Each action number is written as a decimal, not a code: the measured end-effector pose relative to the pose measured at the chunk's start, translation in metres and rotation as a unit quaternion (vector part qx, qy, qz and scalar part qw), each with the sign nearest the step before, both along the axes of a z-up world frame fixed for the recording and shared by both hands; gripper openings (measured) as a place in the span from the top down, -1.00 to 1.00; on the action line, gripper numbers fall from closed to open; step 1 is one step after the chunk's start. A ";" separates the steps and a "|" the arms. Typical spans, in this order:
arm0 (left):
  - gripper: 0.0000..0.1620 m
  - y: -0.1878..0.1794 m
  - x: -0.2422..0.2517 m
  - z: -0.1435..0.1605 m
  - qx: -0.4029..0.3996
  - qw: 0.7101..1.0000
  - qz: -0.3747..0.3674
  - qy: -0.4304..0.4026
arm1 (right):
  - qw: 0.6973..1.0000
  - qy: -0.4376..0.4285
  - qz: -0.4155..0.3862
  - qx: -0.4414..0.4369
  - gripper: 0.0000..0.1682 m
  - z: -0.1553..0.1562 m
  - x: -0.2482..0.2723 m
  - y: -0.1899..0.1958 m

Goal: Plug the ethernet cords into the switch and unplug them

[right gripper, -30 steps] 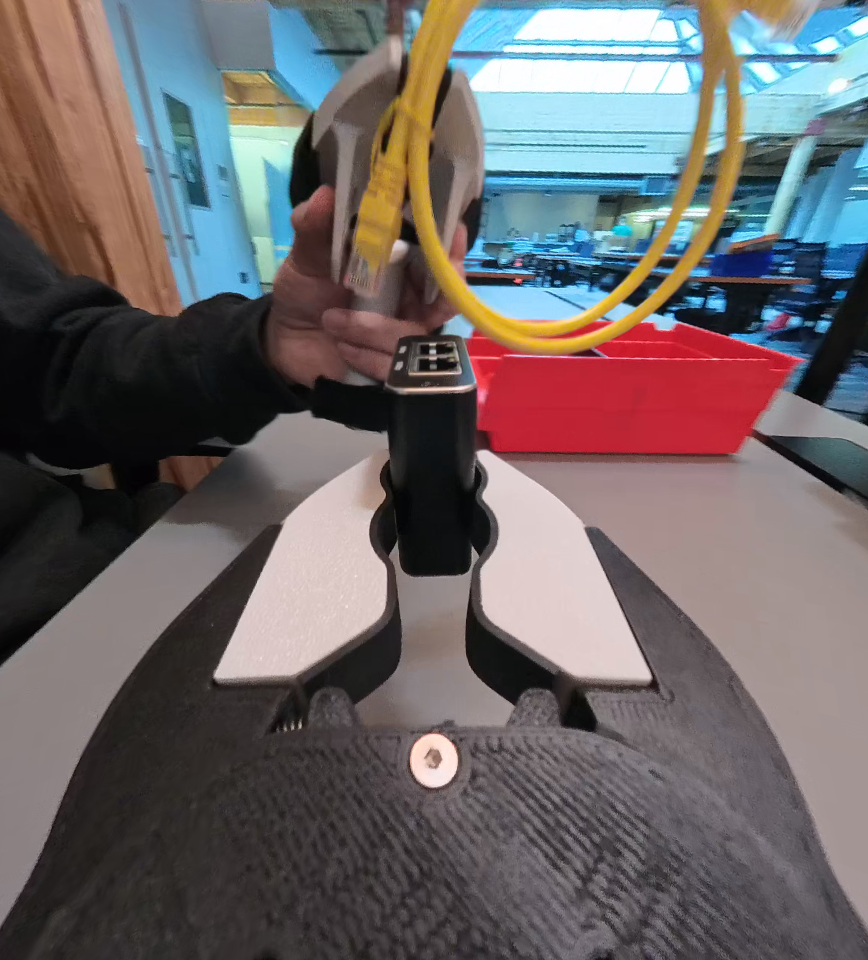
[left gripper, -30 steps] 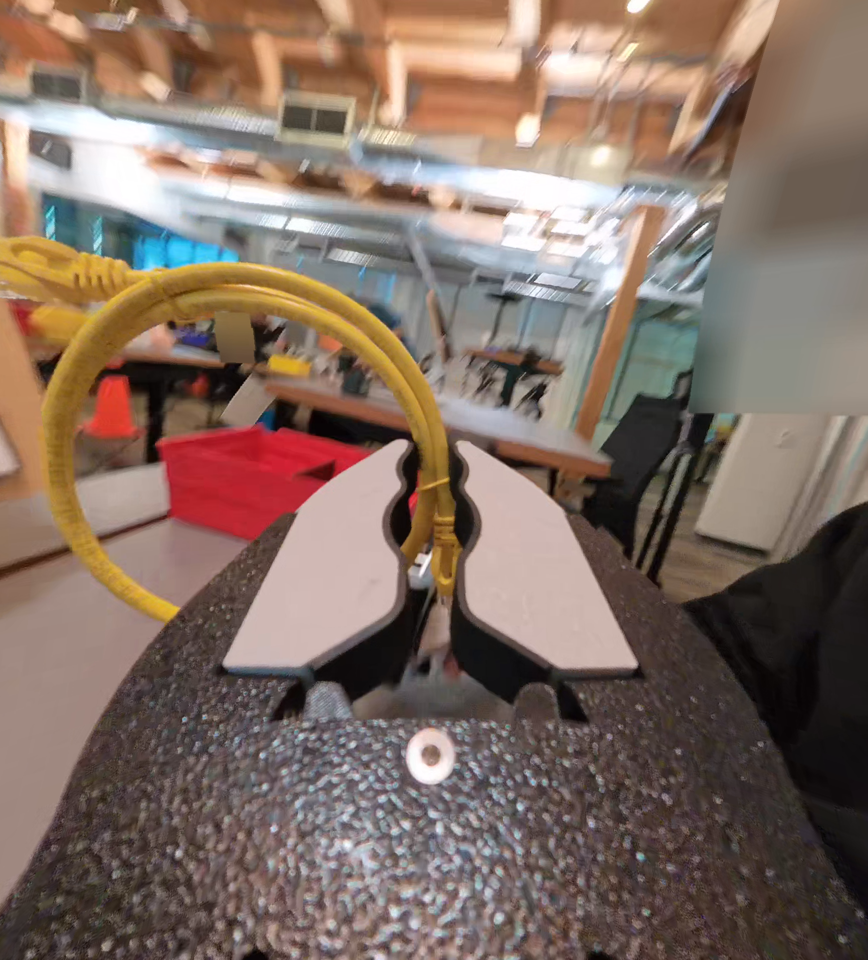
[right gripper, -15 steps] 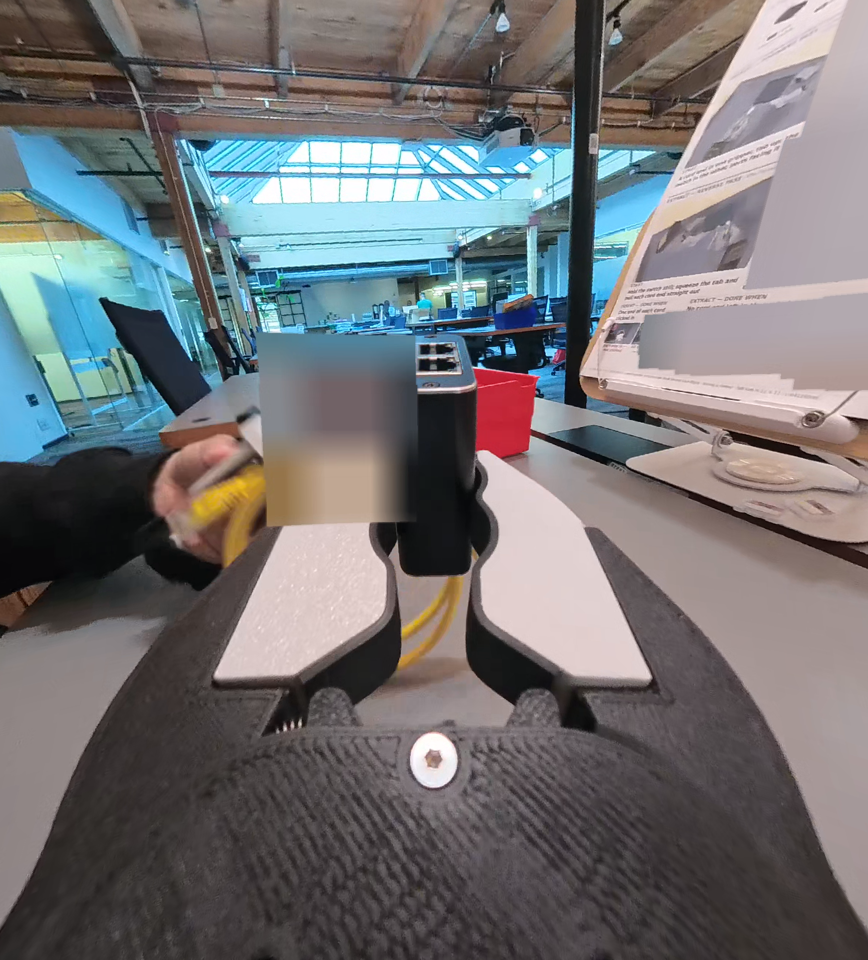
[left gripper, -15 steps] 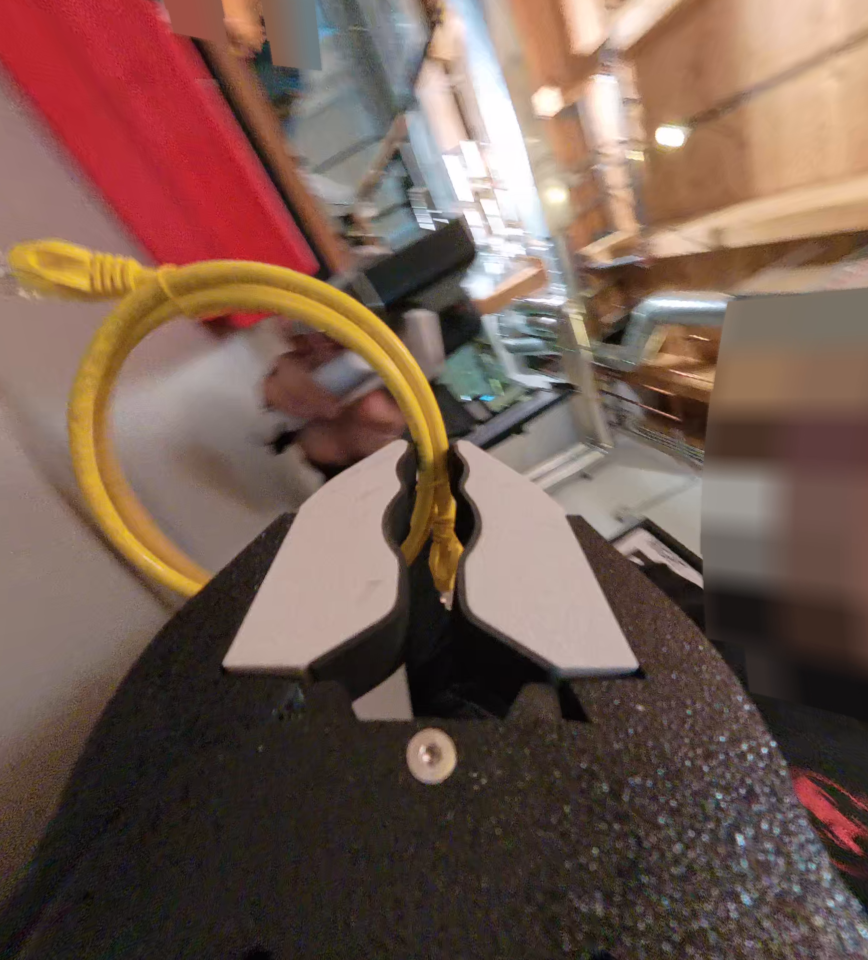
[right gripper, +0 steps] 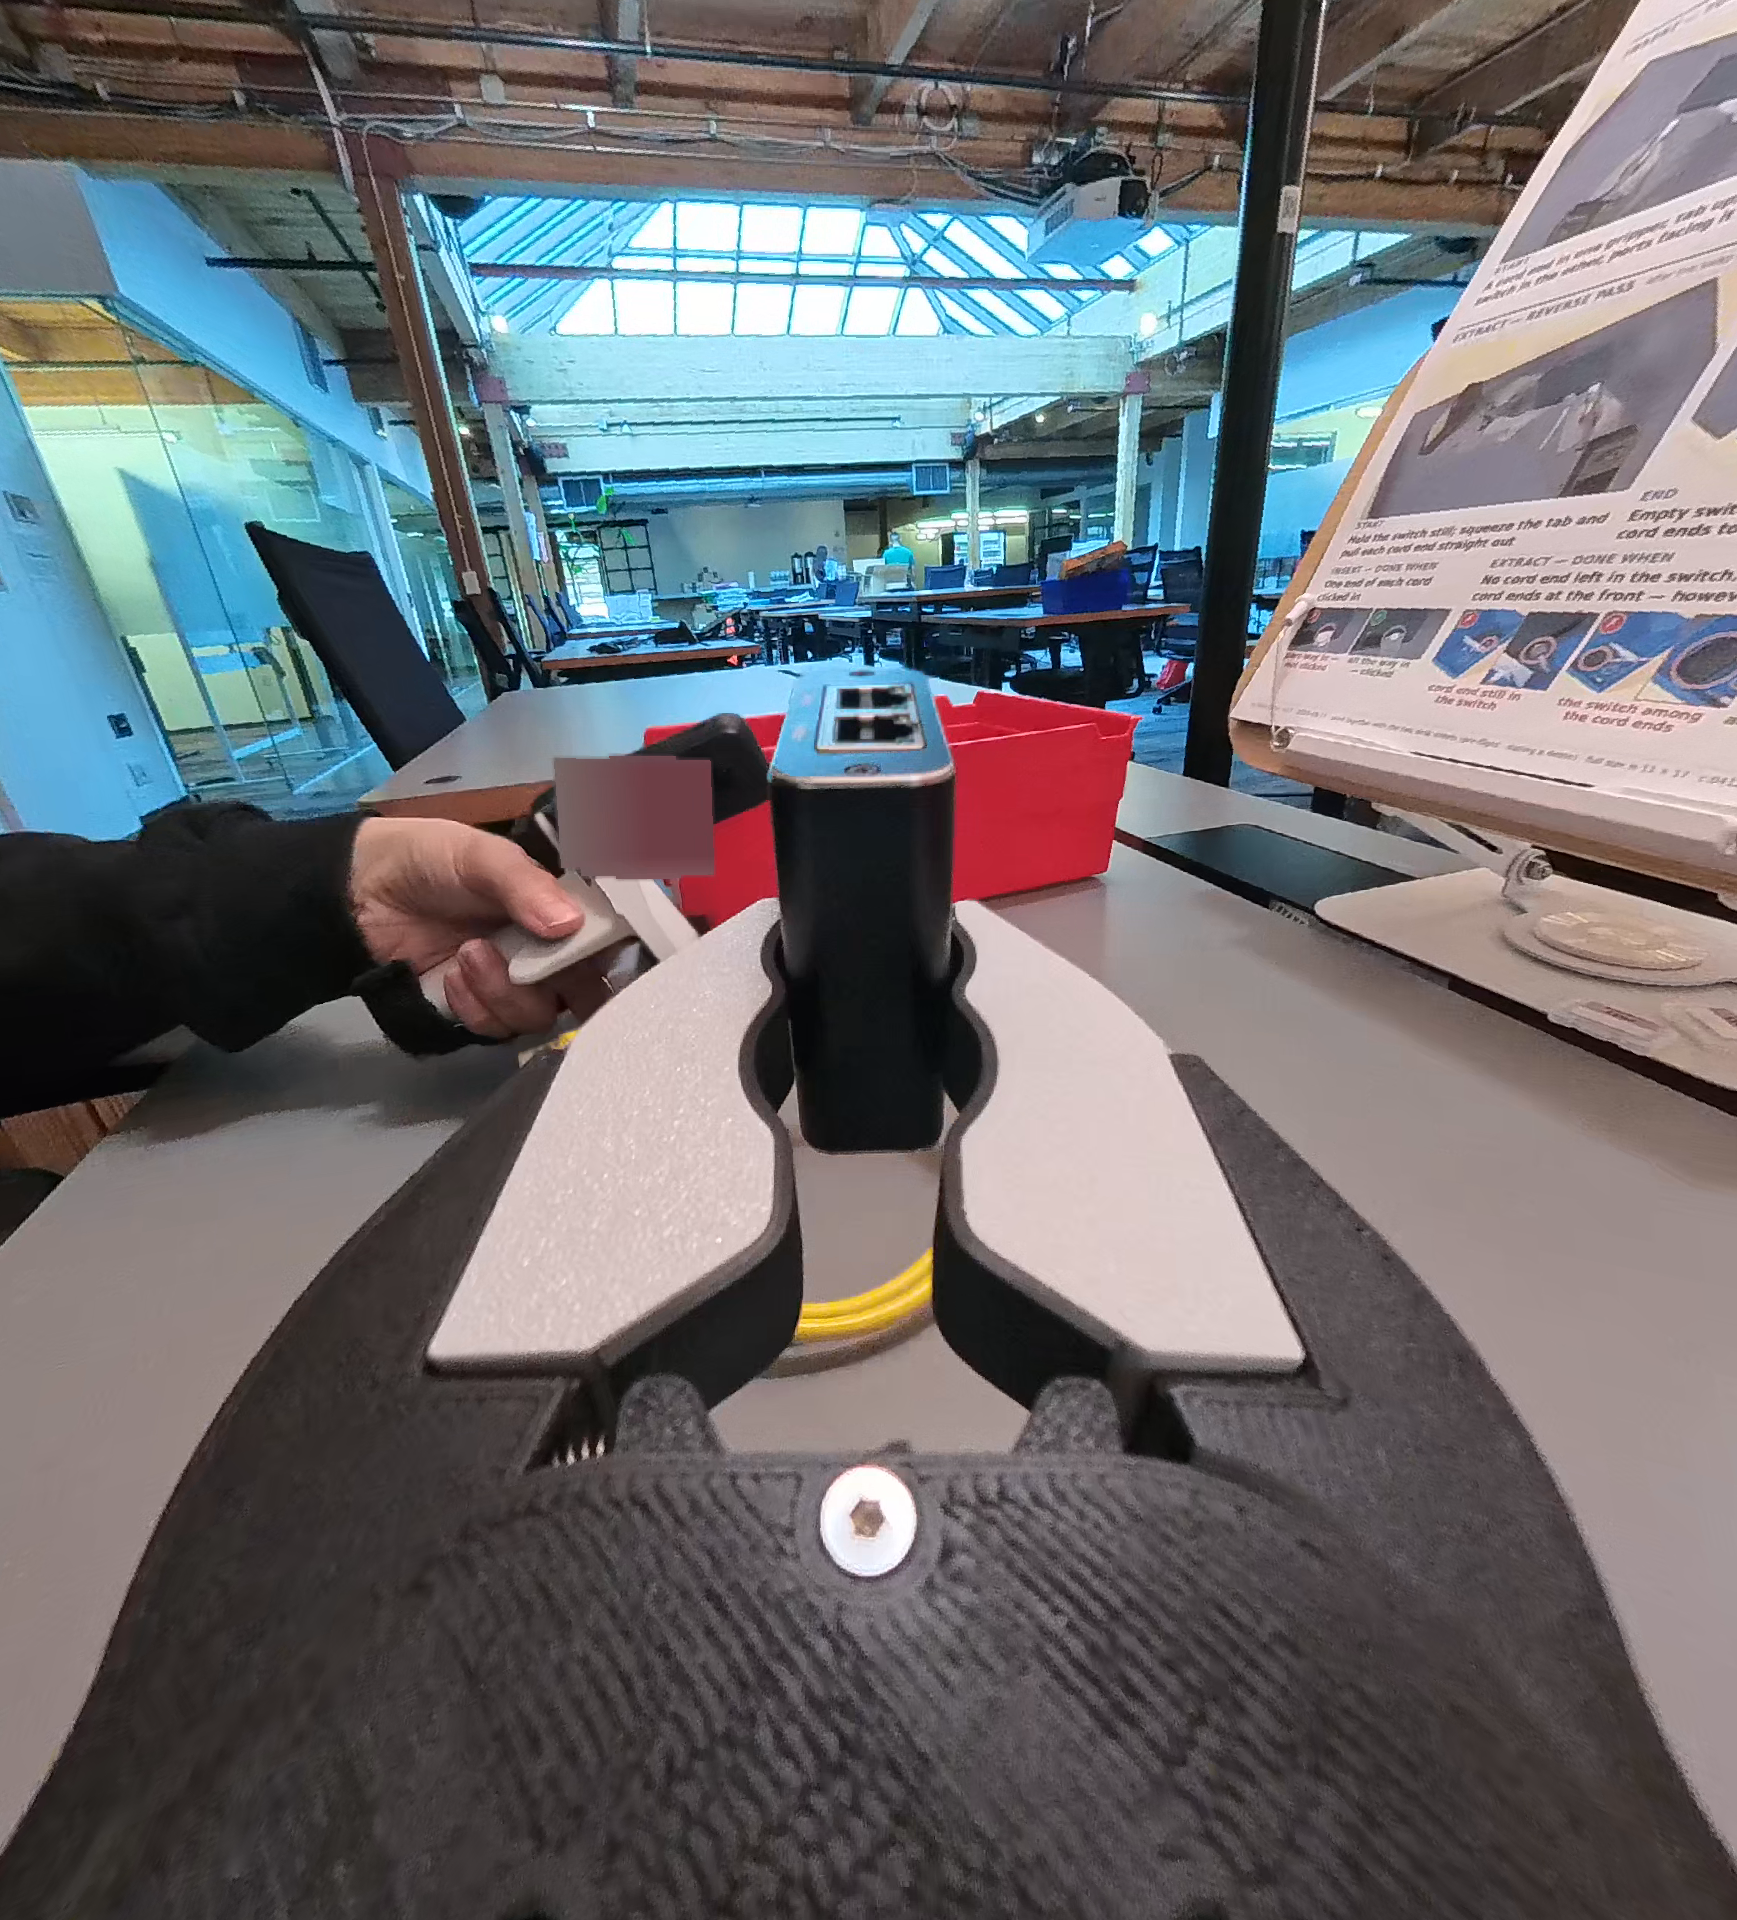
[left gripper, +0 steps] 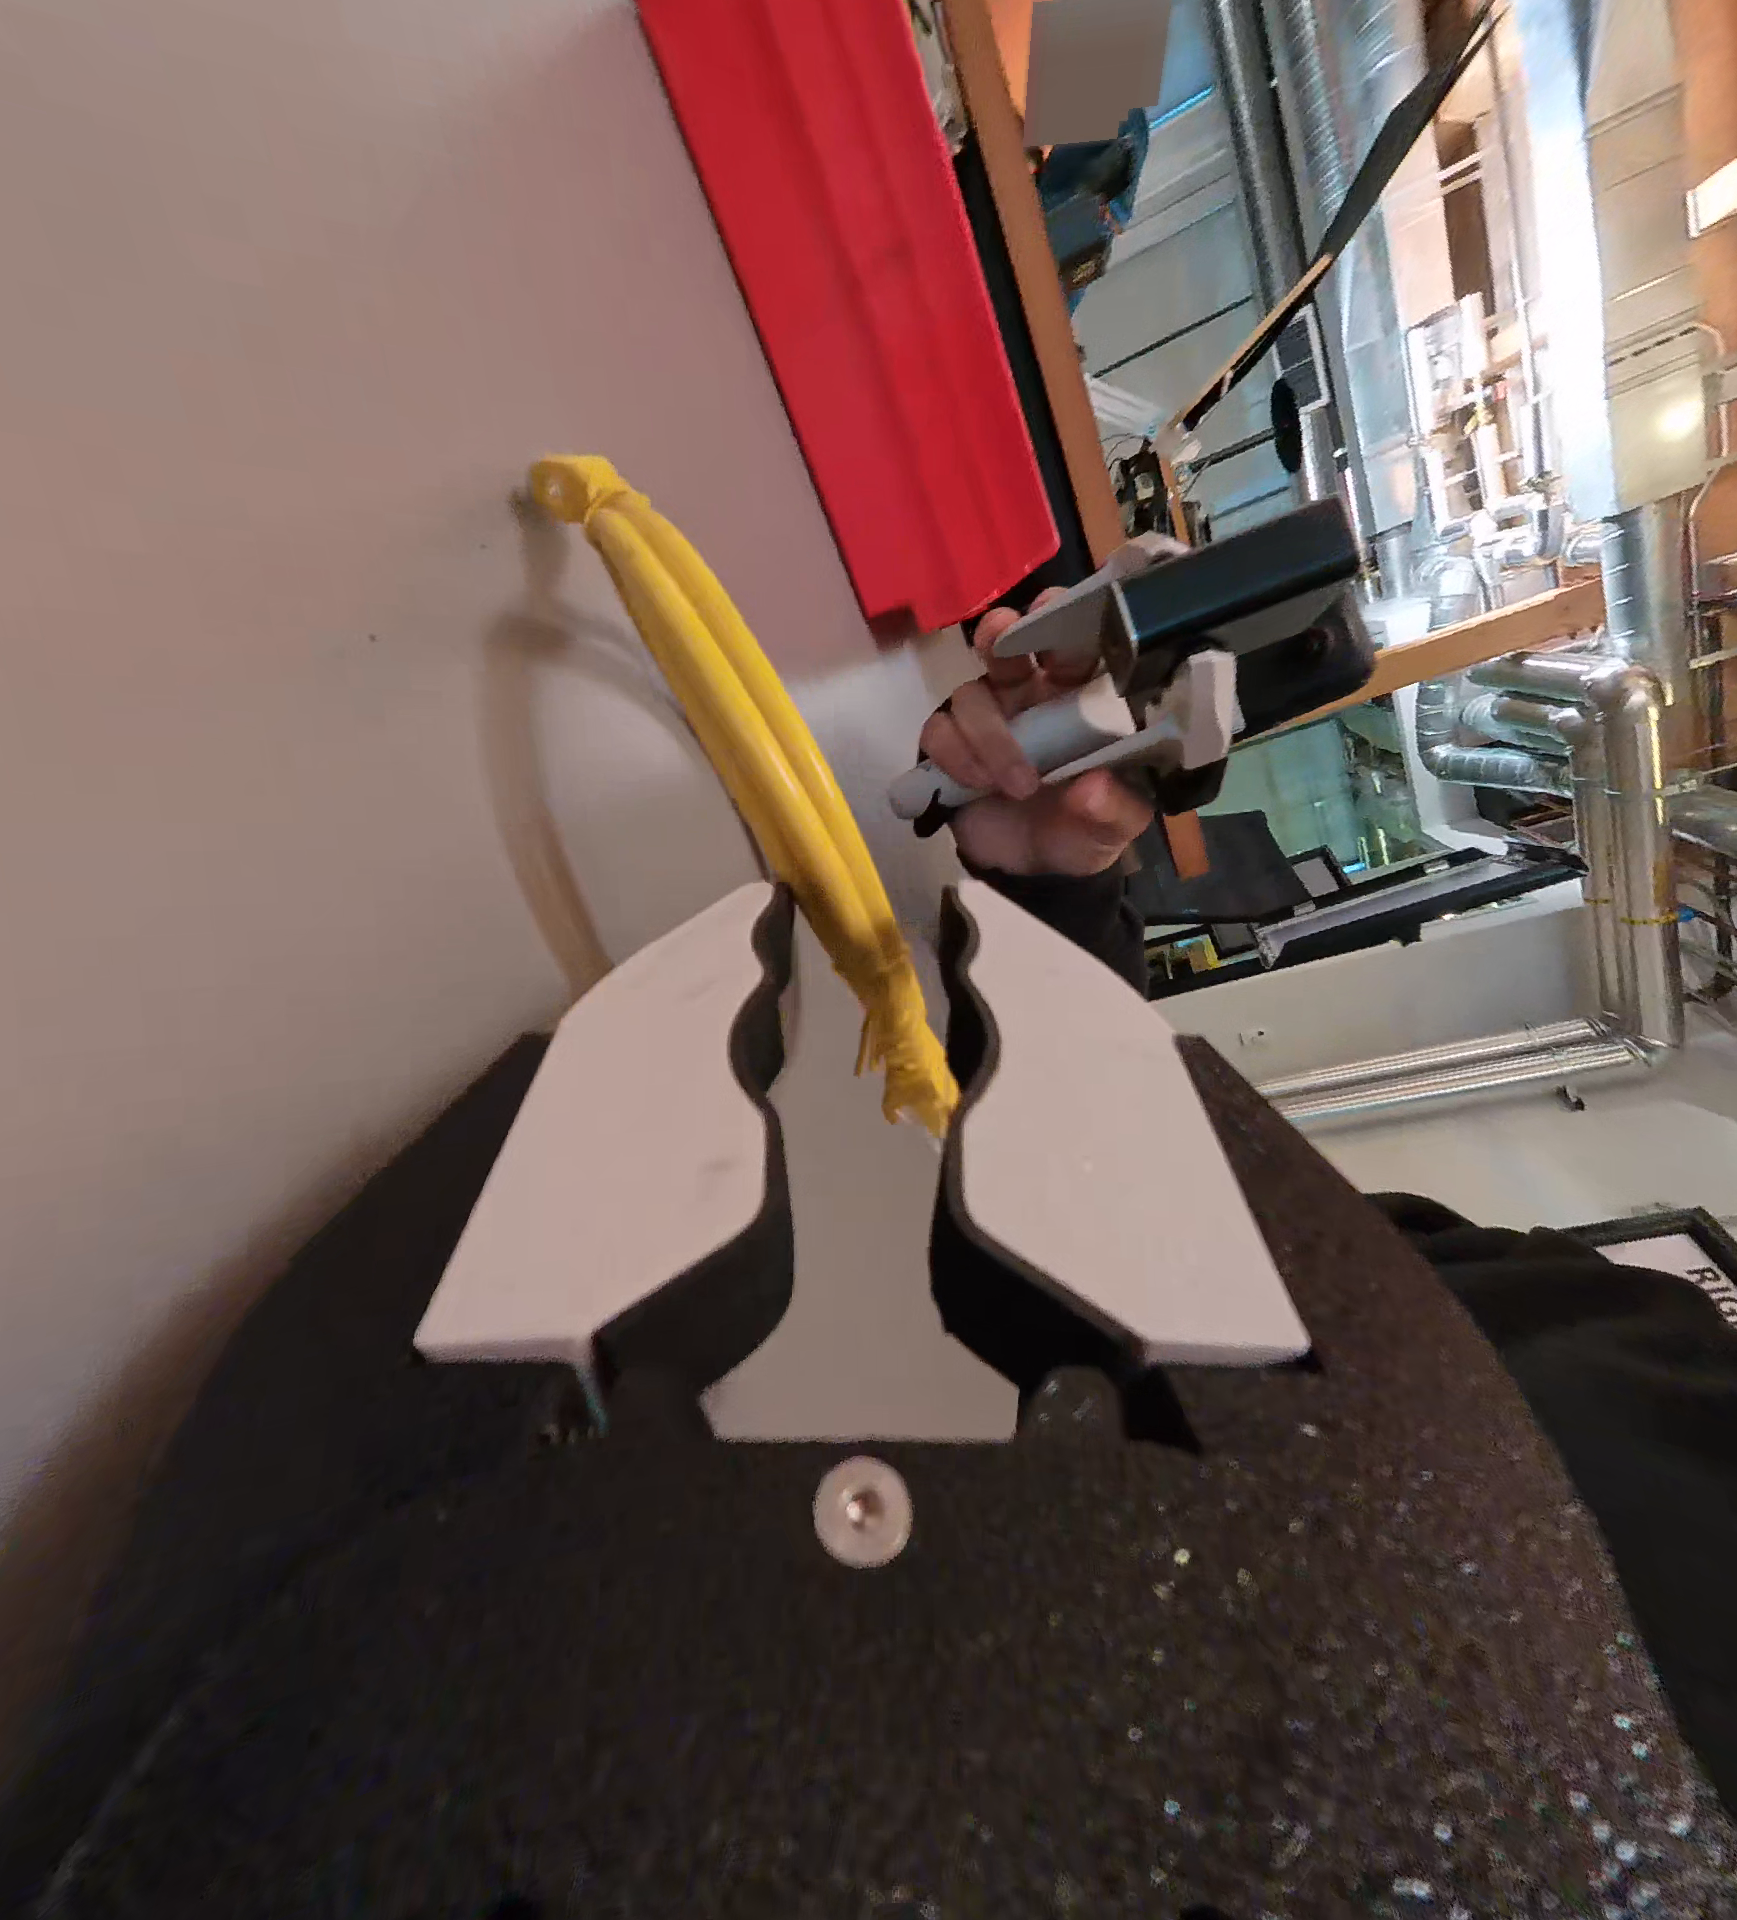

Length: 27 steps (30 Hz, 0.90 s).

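Note:
A looped yellow ethernet cord (left gripper: 729, 707) lies loose between the parted fingers of my left gripper (left gripper: 859, 904). One plug leans against the right finger (left gripper: 1082, 1164) and the far end touches the grey table (left gripper: 220, 623). My left gripper is open. My right gripper (right gripper: 864, 914) is shut on a black switch (right gripper: 864, 997) and holds it upright above the table, with its ports (right gripper: 864, 717) facing away from me. Part of the cord (right gripper: 864, 1314) shows on the table under the right gripper. The switch also shows in the left wrist view (left gripper: 1228, 582).
A red bin (right gripper: 1040, 800) stands on the table behind the switch. An instruction board on a white stand (right gripper: 1622, 436) is at the right. A hand in a black sleeve (right gripper: 448, 904) holds the left gripper low at the left. The grippers' ends are close to 15 centimeters from one another.
My left gripper has rolled over and come down to the table, and its jaws have opened and let go of the cord. The right gripper has turned and still holds the switch.

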<state>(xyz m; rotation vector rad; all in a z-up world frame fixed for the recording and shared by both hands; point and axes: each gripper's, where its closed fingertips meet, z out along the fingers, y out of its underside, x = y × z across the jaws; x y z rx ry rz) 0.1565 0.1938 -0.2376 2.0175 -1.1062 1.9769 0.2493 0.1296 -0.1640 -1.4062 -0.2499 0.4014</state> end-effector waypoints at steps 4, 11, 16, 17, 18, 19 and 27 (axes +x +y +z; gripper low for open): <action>0.61 -0.004 0.001 -0.019 0.017 0.999 -0.021 0.044 | 1.000 -0.005 0.004 -0.006 0.71 -0.003 -0.003 0.001; 0.75 -0.010 0.009 -0.037 0.112 0.986 -0.047 0.115 | 1.000 -0.005 0.010 -0.010 0.70 -0.005 -0.005 0.003; 0.82 -0.015 0.019 -0.038 0.224 0.970 -0.059 0.076 | 1.000 -0.008 0.012 -0.012 0.70 -0.006 -0.005 0.003; 0.83 -0.018 0.022 -0.032 0.253 0.965 -0.061 0.032 | 1.000 -0.009 0.012 -0.012 0.70 -0.006 -0.005 0.003; 0.85 -0.021 0.025 -0.023 0.278 0.959 -0.056 -0.017 | 1.000 -0.010 0.012 -0.012 0.70 -0.005 -0.005 0.002; 0.86 -0.022 0.027 -0.015 0.294 0.953 -0.048 -0.052 | 1.000 -0.011 0.012 -0.011 0.70 -0.005 -0.005 0.002; 0.86 0.016 0.030 0.057 0.227 0.948 0.127 -0.181 | 0.999 -0.009 0.044 0.013 0.70 0.005 -0.017 -0.003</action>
